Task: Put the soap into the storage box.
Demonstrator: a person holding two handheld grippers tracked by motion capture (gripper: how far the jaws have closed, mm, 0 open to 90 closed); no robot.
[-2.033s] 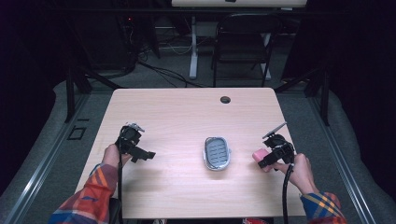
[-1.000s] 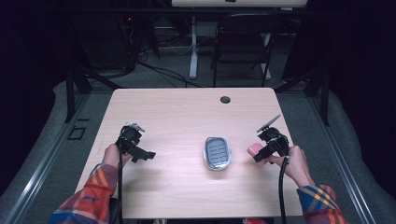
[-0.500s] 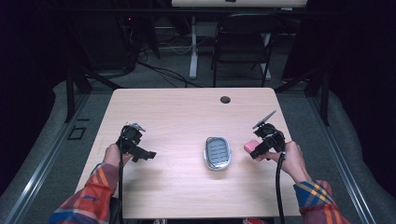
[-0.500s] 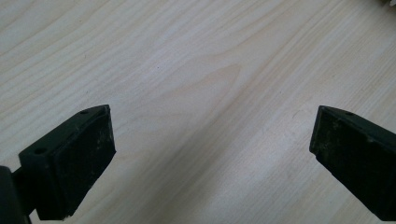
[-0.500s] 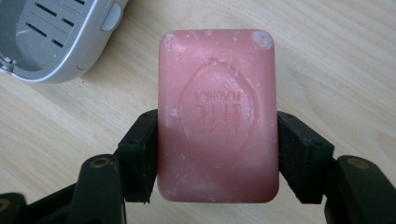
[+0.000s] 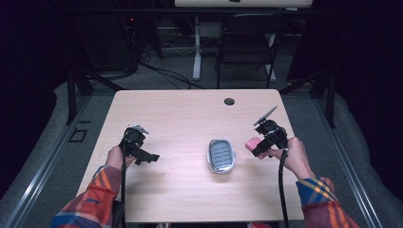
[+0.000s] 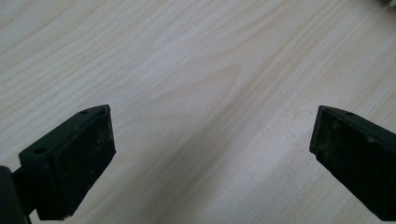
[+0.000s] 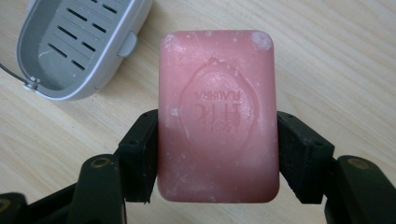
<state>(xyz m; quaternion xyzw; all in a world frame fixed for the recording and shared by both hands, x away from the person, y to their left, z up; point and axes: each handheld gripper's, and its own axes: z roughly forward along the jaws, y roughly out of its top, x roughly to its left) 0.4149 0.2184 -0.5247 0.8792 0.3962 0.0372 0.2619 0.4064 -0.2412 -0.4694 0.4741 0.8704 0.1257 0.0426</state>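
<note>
A pale wooden table [image 6: 190,118] seen from above, in a dark room. A person in plaid sleeves reaches in from the near edge, holding one black gripper in each hand.

Near the middle of the table, a little toward the right, lies a grey soap dish [image 6: 221,156] with a slotted floor, and nothing lies in it. A small round hole [image 6: 229,101] sits in the tabletop near the far edge. Behind the table stand a dark folding chair [image 6: 247,42] and a white desk leg [image 6: 196,47], with cables on the floor.

The right gripper [image 6: 259,145] is just to the right of the dish, raised above the table. Its jaws are clamped on a pink soap bar [image 6: 253,142], one pad pressed against each long side. In the right gripper view the soap [image 8: 218,116] sticks out forward from between the jaws, its stamped face turned to the camera, and the dish [image 8: 79,44] lies beyond it to the upper left, apart from the soap. Nothing stands between soap and dish.

The left gripper [image 6: 148,156] is at the table's left side, well apart from the dish. In the left gripper view its jaws stand wide apart over bare wood, holding nothing.
</note>
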